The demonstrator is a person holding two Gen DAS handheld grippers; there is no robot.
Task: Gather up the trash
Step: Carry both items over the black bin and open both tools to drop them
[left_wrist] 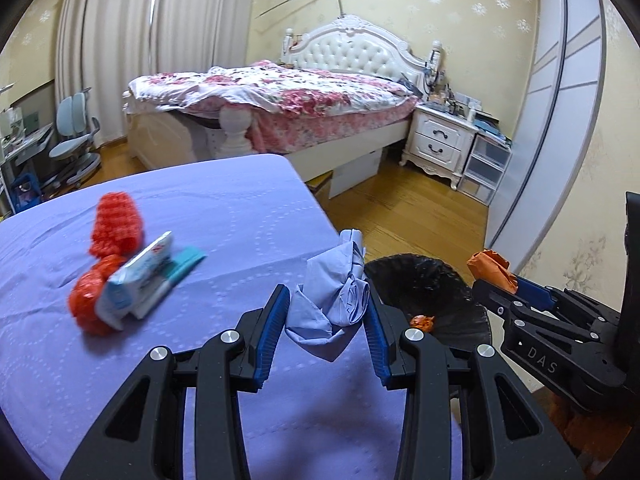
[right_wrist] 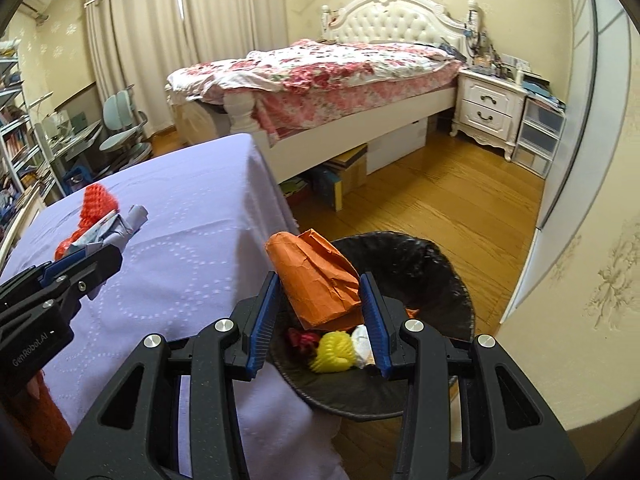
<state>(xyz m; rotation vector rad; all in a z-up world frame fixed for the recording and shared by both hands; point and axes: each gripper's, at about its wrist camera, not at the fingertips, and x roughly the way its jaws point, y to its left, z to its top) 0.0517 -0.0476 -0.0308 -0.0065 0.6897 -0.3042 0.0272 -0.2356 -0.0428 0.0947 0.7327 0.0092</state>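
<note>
Two hand-held grippers are at work. The left hand-held gripper (left_wrist: 327, 322) pinches one crumpled pale blue paper (left_wrist: 334, 300) between its blue pads, above the near right part of the tabletop (left_wrist: 224, 216), close to its right edge. The right hand-held gripper (right_wrist: 320, 316) pinches one crumpled orange paper (right_wrist: 316, 280), held over the near rim of the single black-lined trash bin (right_wrist: 432, 280).

The bin stands on the wooden floor (right_wrist: 440, 200), just right of the tabletop's right edge. Inside it lie one yellow foam net (right_wrist: 335, 354), one white wad (right_wrist: 362, 342) and one dark red scrap (right_wrist: 300, 338).

On the tabletop's left part remain two red foam nets (left_wrist: 116, 226) and one tissue pack (left_wrist: 140, 276), bunched together; the lilac cloth around them is bare toward the far edge. Open floor stretches between bin and bed (right_wrist: 320, 68).
</note>
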